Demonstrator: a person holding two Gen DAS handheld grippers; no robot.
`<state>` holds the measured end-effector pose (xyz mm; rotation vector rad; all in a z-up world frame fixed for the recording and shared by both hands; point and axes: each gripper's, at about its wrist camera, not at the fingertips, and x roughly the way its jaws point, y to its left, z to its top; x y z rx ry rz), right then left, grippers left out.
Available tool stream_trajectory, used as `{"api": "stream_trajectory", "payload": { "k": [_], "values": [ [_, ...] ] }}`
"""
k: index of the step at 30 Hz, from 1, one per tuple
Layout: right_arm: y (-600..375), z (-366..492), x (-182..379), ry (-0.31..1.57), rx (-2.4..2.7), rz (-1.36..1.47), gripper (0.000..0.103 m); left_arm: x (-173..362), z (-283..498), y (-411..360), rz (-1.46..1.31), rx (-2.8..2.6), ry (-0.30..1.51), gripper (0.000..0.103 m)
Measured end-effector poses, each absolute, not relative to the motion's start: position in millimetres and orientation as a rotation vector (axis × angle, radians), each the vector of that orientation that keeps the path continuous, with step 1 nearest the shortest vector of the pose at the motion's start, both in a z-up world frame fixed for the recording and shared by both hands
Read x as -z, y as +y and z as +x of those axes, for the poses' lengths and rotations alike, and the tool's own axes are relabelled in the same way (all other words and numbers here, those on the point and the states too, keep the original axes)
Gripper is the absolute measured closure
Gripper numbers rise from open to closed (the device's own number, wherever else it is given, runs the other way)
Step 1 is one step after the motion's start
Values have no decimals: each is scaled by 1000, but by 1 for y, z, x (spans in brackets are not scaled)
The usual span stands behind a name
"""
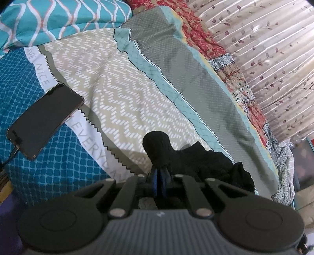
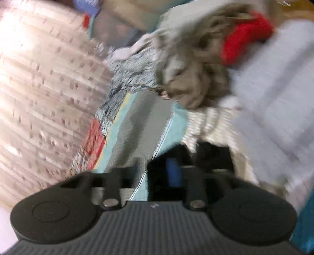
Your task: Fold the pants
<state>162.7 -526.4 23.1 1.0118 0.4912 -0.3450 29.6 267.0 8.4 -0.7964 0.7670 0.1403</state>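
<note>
The black pants (image 1: pixel 206 164) lie bunched on the patterned bedspread (image 1: pixel 117 88), low in the left wrist view. My left gripper (image 1: pixel 159 174) is shut on a fold of the black cloth, which bulges up over the fingertips. The right wrist view is blurred by motion. My right gripper (image 2: pixel 188 158) shows a blue pad and dark cloth (image 2: pixel 214 153) bunched at its fingers; it looks shut on the pants, held just above the bedspread (image 2: pixel 149 121).
A black phone (image 1: pixel 45 119) with a cable lies on the bed at left. A teal pillow (image 1: pixel 58 17) is at the back. A leaf-print curtain (image 1: pixel 274 58) hangs along the right bed edge. A heap of clothes (image 2: pixel 192 68) with a red item (image 2: pixel 243 41) lies ahead of the right gripper.
</note>
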Motion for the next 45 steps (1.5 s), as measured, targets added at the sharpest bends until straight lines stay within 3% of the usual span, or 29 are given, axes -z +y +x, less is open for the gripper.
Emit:
{"api": "stream_trajectory", "payload": {
  "k": [7, 14, 15, 18, 21, 29, 39, 41, 43, 45],
  "values": [
    [-518, 130, 16, 556, 417, 760, 40, -3, 42, 269, -773, -158, 807, 99],
    [-527, 148, 63, 651, 483, 801, 43, -4, 41, 266, -771, -177, 812, 99],
    [-525, 151, 68, 659, 498, 795, 50, -5, 41, 266, -769, -179, 814, 99],
    [-515, 161, 65, 694, 489, 742, 87, -7, 40, 265, -769, -184, 818, 99],
    [-509, 160, 44, 695, 476, 686, 95, -9, 39, 264, -761, -178, 809, 99],
    [-507, 60, -56, 389, 488, 571, 95, -20, 32, 279, -808, -129, 744, 99],
    [-520, -28, 32, 600, 702, 633, 94, 33, 15, 275, -819, -119, 897, 97],
    [-517, -29, 47, 675, 745, 642, 84, 41, 12, 271, -759, -159, 948, 90],
    [-515, -33, 48, 691, 789, 686, 60, 45, 5, 276, -743, -192, 965, 80],
    [-516, -45, 40, 652, 850, 694, 54, 43, -10, 288, -776, -191, 927, 79]
  ]
}}
